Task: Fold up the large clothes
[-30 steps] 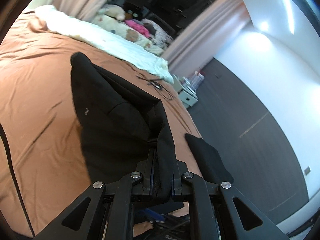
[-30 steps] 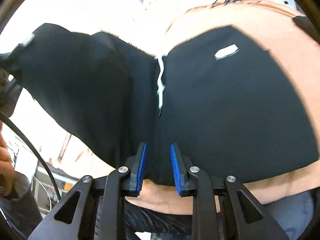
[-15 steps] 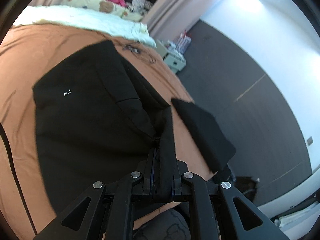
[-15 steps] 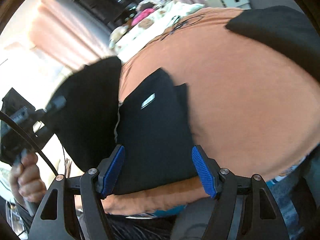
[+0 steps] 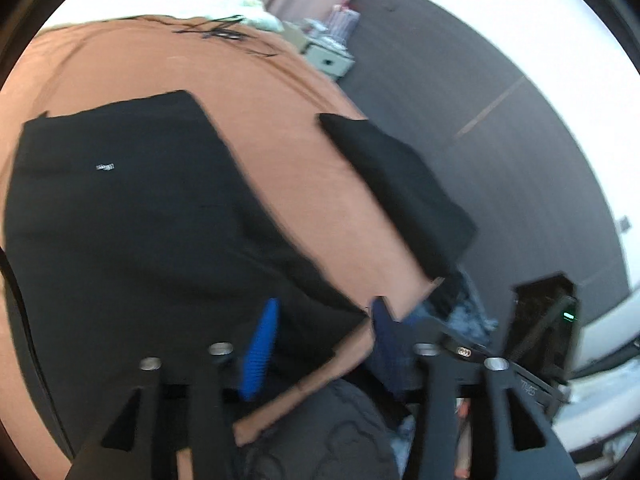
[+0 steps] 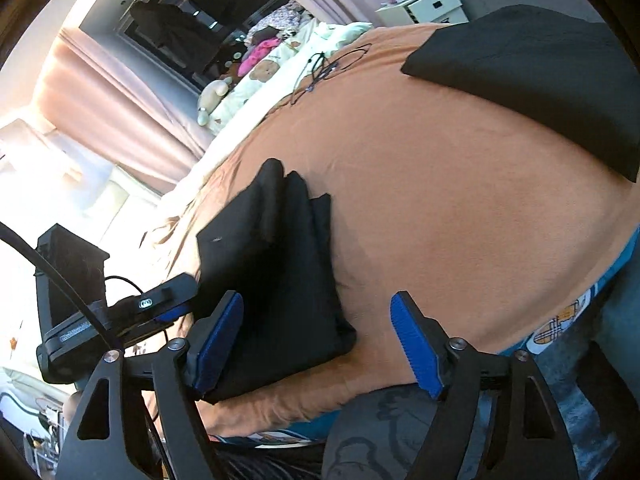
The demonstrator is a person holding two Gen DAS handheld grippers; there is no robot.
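Left wrist view: my left gripper (image 5: 320,336) stands about half open, its jaws having just been opening; the near corner of the black garment (image 5: 132,216) lies between the blue pads (image 5: 260,348), but neither pad presses on it. From there the garment spreads flat toward 10 o'clock over the orange bedsheet (image 5: 280,120), a small white label (image 5: 105,167) showing on top. A second folded black garment (image 5: 404,188) lies apart at 2 o'clock, at the bed's edge. Cables (image 5: 224,32) lie farther off at 12 o'clock.

Right wrist view: my right gripper (image 6: 316,344) is wide open, its jaws likewise having just been opening, and grips nothing. The folded black garment (image 6: 276,264) lies on the bedsheet (image 6: 460,208) just by the left pad (image 6: 218,340); whether they touch I cannot tell. The left gripper (image 6: 160,304) shows at 9 o'clock. The second garment (image 6: 540,76) rests at 1 o'clock, well apart.
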